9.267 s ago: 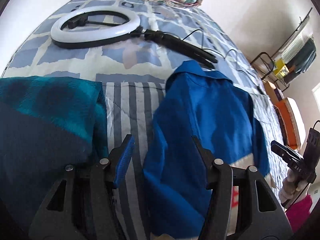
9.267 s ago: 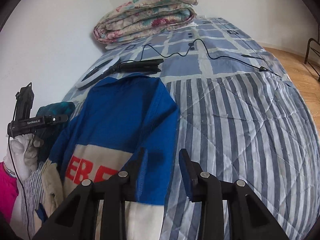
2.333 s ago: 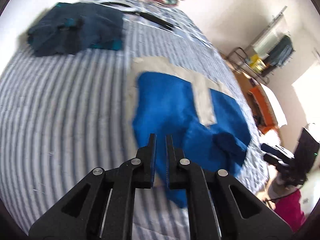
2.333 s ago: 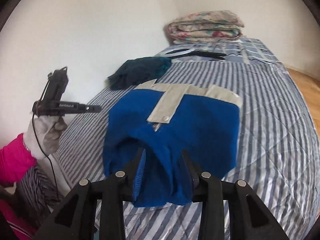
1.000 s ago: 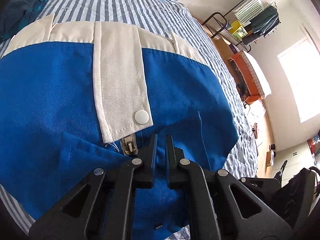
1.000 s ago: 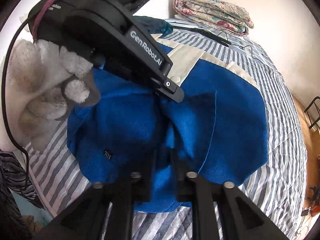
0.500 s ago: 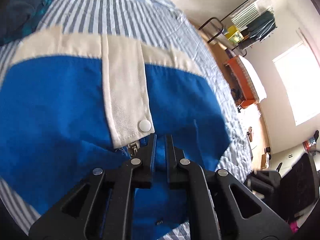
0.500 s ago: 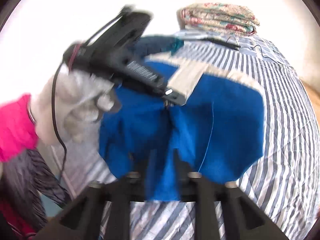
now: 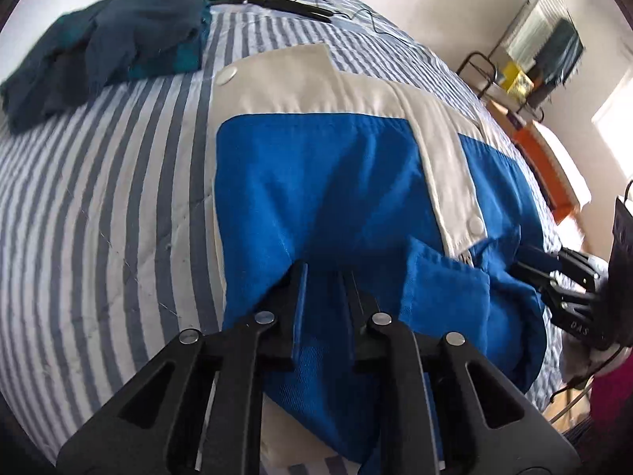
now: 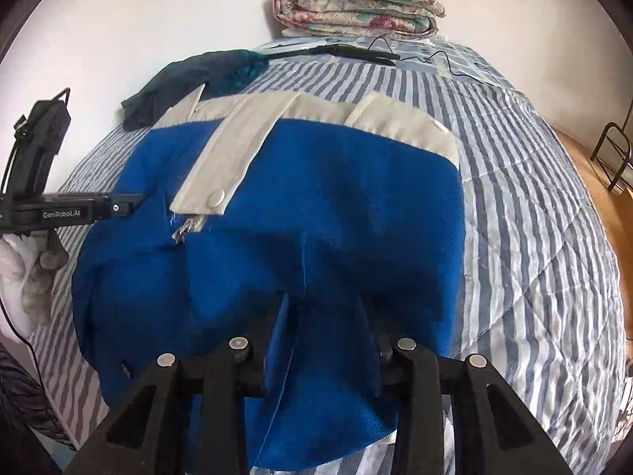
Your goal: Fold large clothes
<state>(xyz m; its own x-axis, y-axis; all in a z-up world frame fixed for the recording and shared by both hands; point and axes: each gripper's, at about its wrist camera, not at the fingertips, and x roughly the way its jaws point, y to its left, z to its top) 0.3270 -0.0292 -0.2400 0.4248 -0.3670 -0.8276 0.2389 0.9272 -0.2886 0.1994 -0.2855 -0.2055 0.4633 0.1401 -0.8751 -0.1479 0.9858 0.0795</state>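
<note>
- Blue jacket (image 10: 300, 206) lay folded on the striped bed (image 10: 534, 206), cream trim at the far edge, rumpled near edge close to both tools.
- Left gripper (image 9: 322, 273) hovered over the jacket's near left part, jaws narrow and opening; blue cloth seen through the gap, pads not pressing on it.
- Right gripper (image 10: 322, 304) sat over the near right part, jaws partly apart and opening; a ridge of blue cloth stood between them, seemingly let go rather than pinched.
- Judged step: releasing the fold just laid. Best done by opening fully before lifting, drawing straight back so no pad drags the cloth, then flattening the bunched flap beside the zip (image 10: 186, 229).
- Risk: snagging the loose flap and undoing the fold.
- No bins or baskets on the bed; only a dark garment (image 9: 107, 47) and a folded quilt (image 10: 356, 8) beyond, well apart from the jacket.
</note>
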